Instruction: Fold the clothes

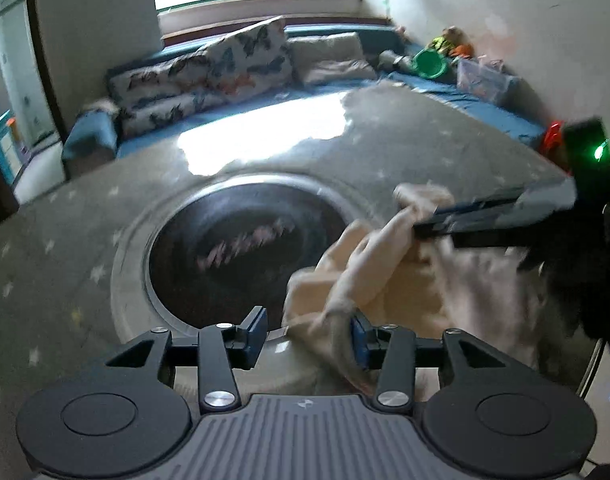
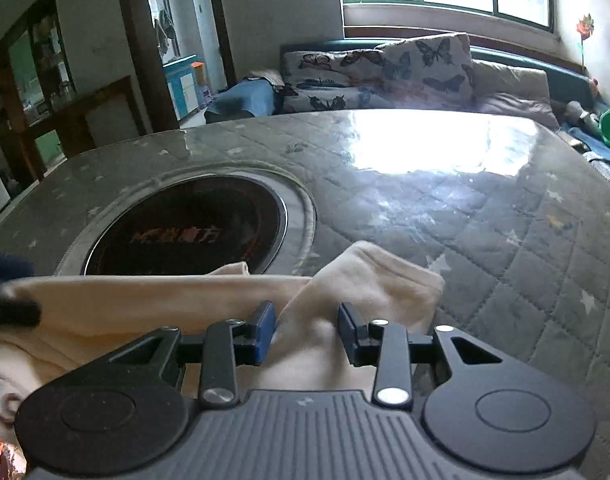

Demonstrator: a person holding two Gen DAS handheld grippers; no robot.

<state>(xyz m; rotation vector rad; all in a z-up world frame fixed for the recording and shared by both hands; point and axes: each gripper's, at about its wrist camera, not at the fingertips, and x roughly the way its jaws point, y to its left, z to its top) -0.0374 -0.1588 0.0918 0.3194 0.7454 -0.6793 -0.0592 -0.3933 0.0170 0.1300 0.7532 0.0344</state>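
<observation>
You're early in this fold, by the look of it: the cream garment (image 2: 345, 280) is bunched and draped, not flat, with no clean crease anywhere yet, so smoothing and every real fold is ahead of you. It lies on the near part of the desk (image 2: 485, 220), just beside the dark round cooktop (image 2: 185, 224) sunk into the quilted cover, with one edge lapping over the cooktop's near rim. Your right tool (image 2: 307, 326) has a thick hump of that fabric between its blue pads, and the pads press into it on both sides, so I read that as a grip on the garment. Your left tool (image 1: 309, 338) stands with its jaws apart; cloth trails against the right-hand pad only, the other pad is clear of it, so nothing is pinched there. From the left wrist view the right tool (image 1: 425, 222) reaches in with the cloth hanging off it, blurred. Around you: a butterfly-print cushion (image 2: 425, 60) on the sofa behind the far edge of the desk, a green bowl (image 1: 429, 63) and toys off the far right corner. The far right half of the desk is open for laying the piece out; the cooktop's rim is the one thing that could snag a fold.
</observation>
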